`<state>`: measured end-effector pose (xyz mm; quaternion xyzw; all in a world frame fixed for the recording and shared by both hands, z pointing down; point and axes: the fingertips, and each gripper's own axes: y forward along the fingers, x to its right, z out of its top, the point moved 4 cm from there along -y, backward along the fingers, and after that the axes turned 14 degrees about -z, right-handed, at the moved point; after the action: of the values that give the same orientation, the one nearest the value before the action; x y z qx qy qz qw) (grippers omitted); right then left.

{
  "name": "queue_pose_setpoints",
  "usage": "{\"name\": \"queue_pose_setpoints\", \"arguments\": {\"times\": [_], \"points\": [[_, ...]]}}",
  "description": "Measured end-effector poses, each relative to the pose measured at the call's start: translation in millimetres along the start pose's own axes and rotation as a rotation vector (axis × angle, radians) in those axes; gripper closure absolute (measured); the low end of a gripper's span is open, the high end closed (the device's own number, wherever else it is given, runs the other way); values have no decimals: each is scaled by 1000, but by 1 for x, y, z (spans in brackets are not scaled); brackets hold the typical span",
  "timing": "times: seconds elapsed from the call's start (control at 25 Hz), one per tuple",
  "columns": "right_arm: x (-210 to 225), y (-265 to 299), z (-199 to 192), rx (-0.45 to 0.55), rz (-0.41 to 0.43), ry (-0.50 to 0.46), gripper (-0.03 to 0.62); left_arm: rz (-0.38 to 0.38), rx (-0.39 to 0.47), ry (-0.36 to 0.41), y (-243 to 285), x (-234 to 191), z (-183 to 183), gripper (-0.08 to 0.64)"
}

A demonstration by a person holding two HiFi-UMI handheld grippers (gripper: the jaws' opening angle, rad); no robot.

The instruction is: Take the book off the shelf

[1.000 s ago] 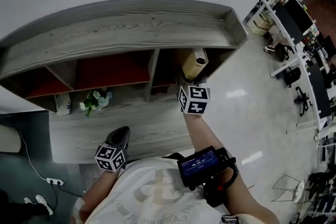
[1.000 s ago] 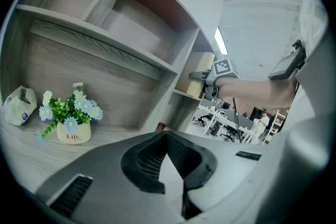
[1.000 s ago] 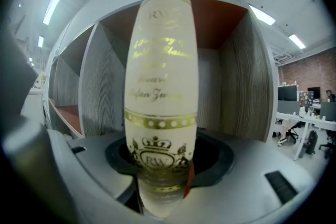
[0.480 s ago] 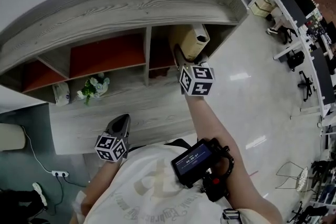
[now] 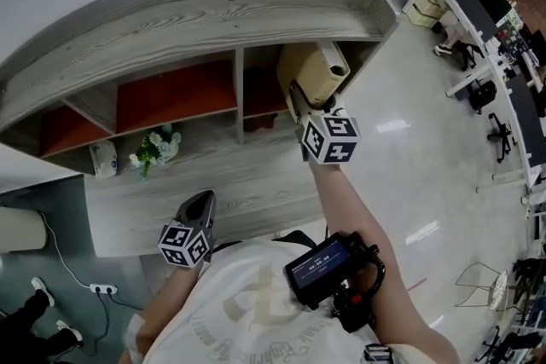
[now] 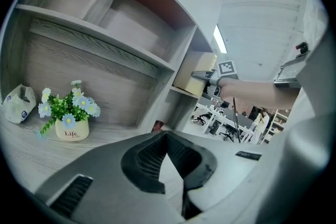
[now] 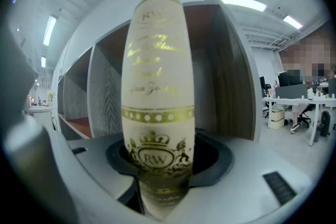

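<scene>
Book (image 7: 157, 102), cream spine with gold lettering, is clamped between the pads of my right gripper (image 5: 305, 102) at the mouth of the shelf's (image 5: 213, 13) right-hand compartment. I read my left gripper (image 6: 167, 136) as closed on nothing, held low at near left, flower pot (image 6: 71, 120) on the ledge beyond it.

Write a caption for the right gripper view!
Right gripper grips the cream book by its gold-lettered spine, shelf behind.
</scene>
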<state>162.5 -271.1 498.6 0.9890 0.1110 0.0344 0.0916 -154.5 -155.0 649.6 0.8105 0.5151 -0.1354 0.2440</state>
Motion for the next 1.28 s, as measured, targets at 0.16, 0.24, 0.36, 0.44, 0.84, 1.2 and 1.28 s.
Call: {"name": "queue_pose_setpoints", "arguments": {"times": [0.16,0.24,0.36,0.44,0.84,1.2,1.28], "points": [[0,-6,-2,0,10,-21,371,-6,-9,-3,0,3,-2,558],[-1,-9,-2,-2,14,-33,371,-6,-11,-1,-2,5,-1,558],[-2,-9,2,1,21,-44,373,-3,-5,3,-2,6,3,558],[-1,-9,4,3,23,-48,373,-2,-4,3,-2,7,4,558],[2,-14,5,-4,48,-48,374,6,-4,8,-5,12,6,558],[6,-28,10,17,90,-29,374,-3,-5,19,-3,18,8,558],[7,-33,12,24,104,-24,374,-5,-3,22,-2,20,8,558]]}}
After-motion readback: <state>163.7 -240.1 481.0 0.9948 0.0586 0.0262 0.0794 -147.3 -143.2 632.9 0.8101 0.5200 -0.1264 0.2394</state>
